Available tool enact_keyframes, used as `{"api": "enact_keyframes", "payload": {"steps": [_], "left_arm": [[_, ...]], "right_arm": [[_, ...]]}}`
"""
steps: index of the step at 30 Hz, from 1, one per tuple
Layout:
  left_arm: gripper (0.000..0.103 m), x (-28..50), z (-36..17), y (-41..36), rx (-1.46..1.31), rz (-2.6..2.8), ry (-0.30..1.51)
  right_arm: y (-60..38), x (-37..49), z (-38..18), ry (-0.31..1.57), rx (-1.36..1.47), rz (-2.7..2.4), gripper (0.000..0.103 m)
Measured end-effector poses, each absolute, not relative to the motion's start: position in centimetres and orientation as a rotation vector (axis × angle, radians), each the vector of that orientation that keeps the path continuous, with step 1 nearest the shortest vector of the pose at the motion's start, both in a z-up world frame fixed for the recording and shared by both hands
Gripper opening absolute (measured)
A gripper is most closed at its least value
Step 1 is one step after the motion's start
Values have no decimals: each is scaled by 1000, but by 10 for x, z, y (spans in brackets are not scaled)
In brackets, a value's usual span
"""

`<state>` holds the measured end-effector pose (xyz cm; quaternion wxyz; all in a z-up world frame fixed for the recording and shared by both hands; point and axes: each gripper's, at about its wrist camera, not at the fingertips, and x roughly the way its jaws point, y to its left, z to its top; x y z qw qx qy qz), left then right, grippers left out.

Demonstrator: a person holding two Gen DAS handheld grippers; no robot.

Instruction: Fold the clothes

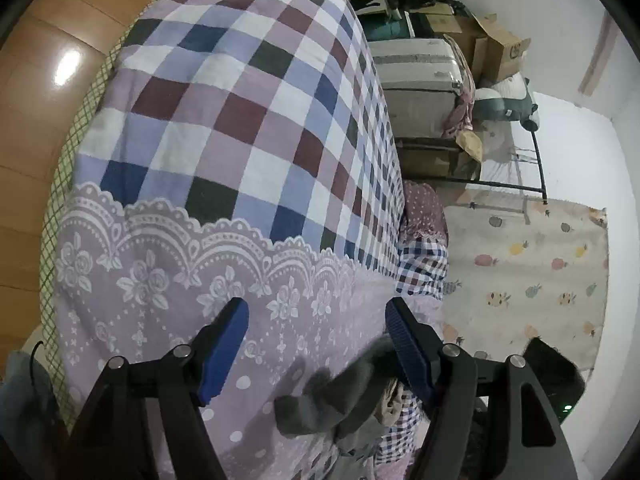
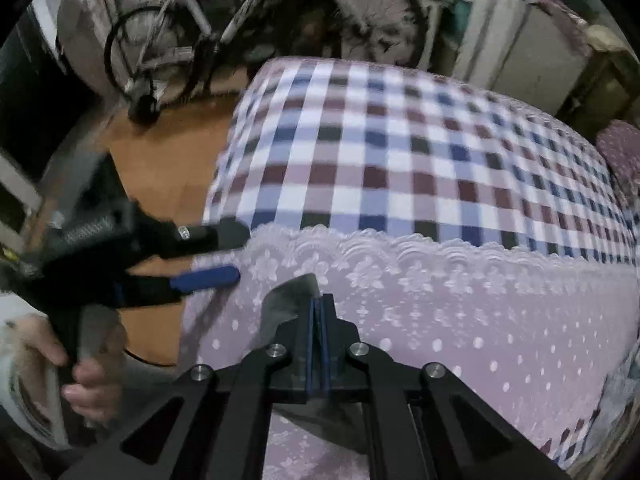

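A grey garment (image 1: 340,396) hangs low over the lilac lace band of the checked bedspread (image 1: 248,128). It lies just beside the right finger of my left gripper (image 1: 316,340), which is open with nothing between its blue pads. In the right wrist view my right gripper (image 2: 319,304) is shut on a fold of the grey garment (image 2: 288,300), and more of the cloth hangs under the jaws. My left gripper (image 2: 236,255) shows at the left there, open, over the bed's edge, held by a hand (image 2: 84,380).
The wooden floor (image 2: 160,168) runs along the bed's left side. A bicycle (image 2: 180,40) stands beyond the bed's far end. A pale suitcase (image 1: 420,64), cardboard boxes (image 1: 500,48) and a fruit-print cloth (image 1: 532,272) crowd the right side.
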<state>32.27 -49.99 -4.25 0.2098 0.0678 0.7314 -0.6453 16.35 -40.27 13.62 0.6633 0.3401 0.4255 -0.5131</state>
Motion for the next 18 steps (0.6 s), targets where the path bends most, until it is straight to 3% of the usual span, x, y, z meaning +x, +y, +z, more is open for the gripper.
{"api": "enact_keyframes", "payload": {"steps": [10,18], "left_arm": [[74,294,-22,-482,249,-1973,2013],[74,255,-3,-460,380,-2170,1964]], "right_arm": [[-320,54,264,598,573,-1919,1],[-124,-47,333,170,479,-2583,1]]}}
